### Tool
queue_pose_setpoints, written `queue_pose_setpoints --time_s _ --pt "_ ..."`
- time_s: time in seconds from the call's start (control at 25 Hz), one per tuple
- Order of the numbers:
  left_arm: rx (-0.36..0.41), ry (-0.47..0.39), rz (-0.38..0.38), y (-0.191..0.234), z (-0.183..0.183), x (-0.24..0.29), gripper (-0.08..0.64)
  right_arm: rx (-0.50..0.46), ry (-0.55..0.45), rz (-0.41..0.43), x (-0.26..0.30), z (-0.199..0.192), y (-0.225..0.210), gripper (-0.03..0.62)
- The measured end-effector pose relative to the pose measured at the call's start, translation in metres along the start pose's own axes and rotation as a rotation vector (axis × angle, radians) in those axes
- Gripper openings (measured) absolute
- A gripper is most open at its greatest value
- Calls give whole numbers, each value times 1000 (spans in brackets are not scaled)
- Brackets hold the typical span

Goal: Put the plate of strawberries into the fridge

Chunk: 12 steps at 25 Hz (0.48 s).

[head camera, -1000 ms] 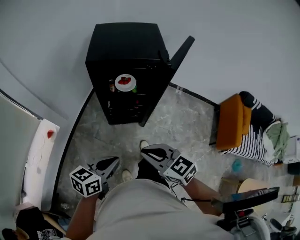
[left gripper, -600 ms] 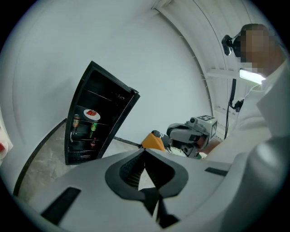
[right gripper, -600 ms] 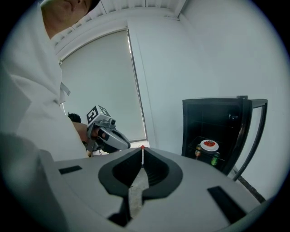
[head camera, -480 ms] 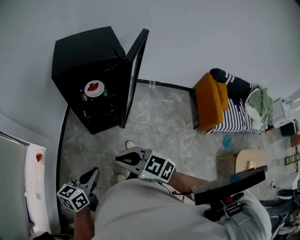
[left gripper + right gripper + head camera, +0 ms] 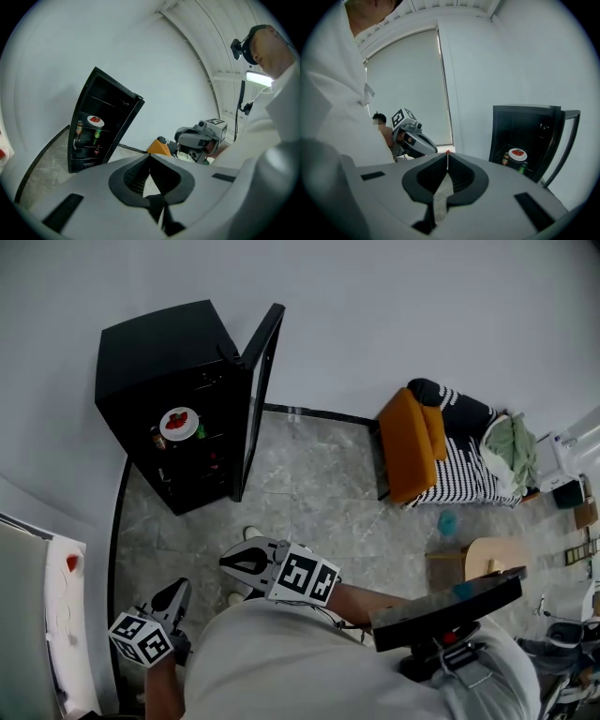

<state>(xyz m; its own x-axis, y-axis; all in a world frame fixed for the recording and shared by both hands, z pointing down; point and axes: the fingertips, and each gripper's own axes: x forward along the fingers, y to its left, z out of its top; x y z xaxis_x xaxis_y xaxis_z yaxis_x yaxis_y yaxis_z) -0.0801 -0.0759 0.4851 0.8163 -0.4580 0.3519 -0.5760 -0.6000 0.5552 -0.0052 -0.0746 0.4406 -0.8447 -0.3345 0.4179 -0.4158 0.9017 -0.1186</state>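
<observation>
A white plate of strawberries (image 5: 178, 422) rests on a shelf inside the black fridge (image 5: 159, 352), whose door (image 5: 256, 390) stands open. The same plate (image 5: 95, 121) shows in the left gripper view, and the plate (image 5: 517, 153) shows in the right gripper view too. My left gripper (image 5: 180, 591) hangs low at my left side, shut and empty. My right gripper (image 5: 228, 562) is held in front of my waist, well short of the fridge, its jaws together with nothing between them.
Bottles (image 5: 157, 438) stand on the fridge shelf beside the plate. An orange cushion (image 5: 410, 444) and a striped bundle (image 5: 469, 451) lie on the marble floor (image 5: 309, 493) to the right. A white counter (image 5: 66, 615) with a red item runs along the left.
The view has swung right and I have stepped back from the fridge. Both grippers dropped lower and leftward in the head view. The plate stays on its shelf.
</observation>
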Motion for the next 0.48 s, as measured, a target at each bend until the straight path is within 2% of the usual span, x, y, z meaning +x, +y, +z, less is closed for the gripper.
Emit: queue_pose_setpoints --time_s 0.48 --pt "7 17 8 3 0 10 12 -3 4 12 3 -1 -6 17"
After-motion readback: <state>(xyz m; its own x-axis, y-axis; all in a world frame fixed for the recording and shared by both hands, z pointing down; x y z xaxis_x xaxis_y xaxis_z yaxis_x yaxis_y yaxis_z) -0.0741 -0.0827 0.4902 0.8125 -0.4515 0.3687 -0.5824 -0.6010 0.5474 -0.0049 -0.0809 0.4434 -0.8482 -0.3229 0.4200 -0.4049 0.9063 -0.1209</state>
